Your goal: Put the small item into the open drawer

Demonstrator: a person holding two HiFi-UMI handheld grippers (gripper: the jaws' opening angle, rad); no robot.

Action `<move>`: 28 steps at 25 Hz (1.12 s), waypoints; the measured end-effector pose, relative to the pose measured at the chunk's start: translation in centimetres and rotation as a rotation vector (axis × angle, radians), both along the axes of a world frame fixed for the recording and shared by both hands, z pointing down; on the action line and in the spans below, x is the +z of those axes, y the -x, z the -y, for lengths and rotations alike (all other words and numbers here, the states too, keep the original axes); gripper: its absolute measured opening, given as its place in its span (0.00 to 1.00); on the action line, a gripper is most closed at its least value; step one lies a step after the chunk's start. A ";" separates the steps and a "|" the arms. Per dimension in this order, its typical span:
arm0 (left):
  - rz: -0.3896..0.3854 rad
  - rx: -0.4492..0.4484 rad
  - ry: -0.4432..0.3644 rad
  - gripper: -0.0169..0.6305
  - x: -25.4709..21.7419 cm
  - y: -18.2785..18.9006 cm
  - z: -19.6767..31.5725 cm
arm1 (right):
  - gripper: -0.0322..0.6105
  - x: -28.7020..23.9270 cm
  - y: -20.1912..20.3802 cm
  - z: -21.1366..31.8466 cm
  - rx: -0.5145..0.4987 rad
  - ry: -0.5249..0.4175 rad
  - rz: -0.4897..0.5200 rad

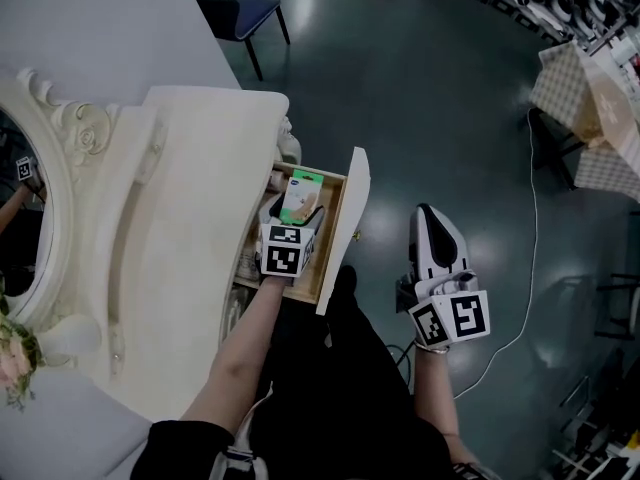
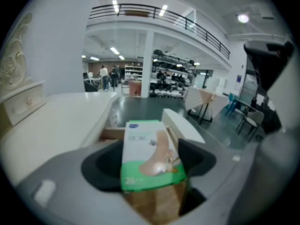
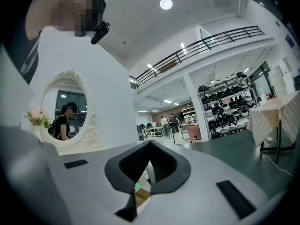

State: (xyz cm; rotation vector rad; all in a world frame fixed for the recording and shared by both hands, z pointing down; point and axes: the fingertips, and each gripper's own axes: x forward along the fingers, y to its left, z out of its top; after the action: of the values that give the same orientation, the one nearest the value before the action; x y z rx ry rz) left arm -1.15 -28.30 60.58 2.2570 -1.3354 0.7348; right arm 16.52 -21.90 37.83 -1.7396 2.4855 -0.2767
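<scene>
light: bright overhead lamps | floor: glare | edges: fisheye-warped, dark | foreground: blurred

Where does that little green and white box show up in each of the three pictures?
Head view: box at centre, gripped by the left tool over the open drawer.
Left gripper view: bottom centre, clamped between the jaws.
Right gripper view: only a green sliver, low centre, probably it.
Shared landmark: the drawer's brown wood, just beneath the box in every view.

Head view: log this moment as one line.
left tongs: shut on box | box: over open drawer | right tongs: shut, empty, right of drawer
</scene>
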 end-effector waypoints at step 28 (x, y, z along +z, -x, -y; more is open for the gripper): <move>0.153 0.066 0.265 0.60 12.0 -0.5 -1.2 | 0.05 1.8 -1.1 2.1 0.002 0.057 -0.019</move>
State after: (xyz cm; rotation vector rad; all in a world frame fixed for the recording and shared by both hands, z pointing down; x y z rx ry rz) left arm -0.69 -27.06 72.59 2.0759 -1.1549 1.0595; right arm 17.60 -23.98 39.66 -1.7743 2.5132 -0.3353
